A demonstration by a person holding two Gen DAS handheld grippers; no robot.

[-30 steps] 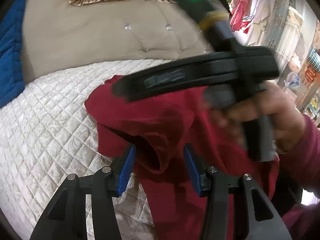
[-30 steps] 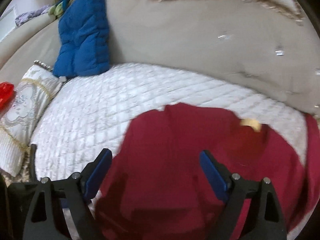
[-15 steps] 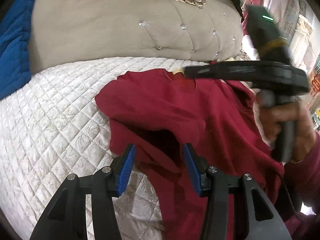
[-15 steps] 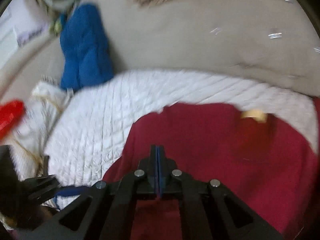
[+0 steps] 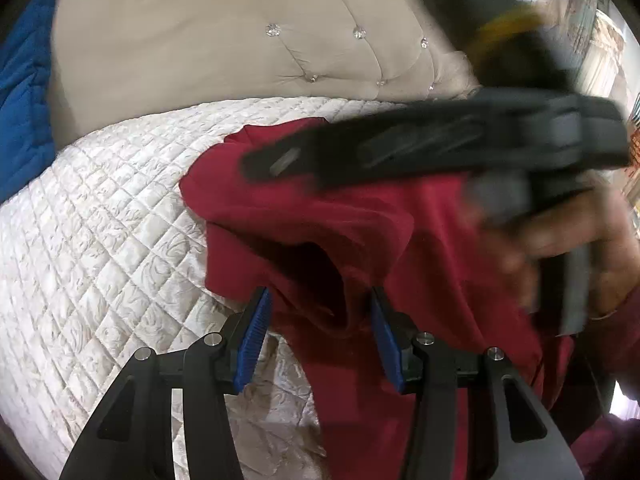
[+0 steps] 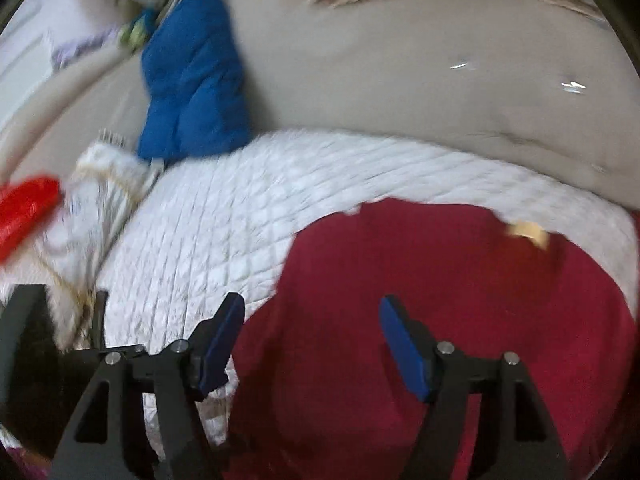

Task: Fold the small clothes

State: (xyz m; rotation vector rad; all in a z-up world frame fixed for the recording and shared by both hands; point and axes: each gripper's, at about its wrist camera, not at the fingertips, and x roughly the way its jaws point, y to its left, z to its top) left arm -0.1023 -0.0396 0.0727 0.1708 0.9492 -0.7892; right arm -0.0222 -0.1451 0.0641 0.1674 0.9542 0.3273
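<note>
Your right gripper (image 6: 312,340), shut half a second ago, is opening above the red garment (image 6: 460,300); your left gripper (image 5: 320,320) pinches its bunched fold near the quilt's (image 5: 100,220) front edge.

We look down past our right gripper (image 6: 312,336), its blue-padded fingers (image 6: 404,348) opening over the near edge of a dark red garment (image 6: 460,300) with nothing pinched between them. The garment lies spread on a white quilted bedspread (image 6: 224,232), a tan label (image 6: 528,234) at its far edge. A blue cushion (image 6: 192,80) leans against the beige headboard (image 6: 400,60), far left.
</note>
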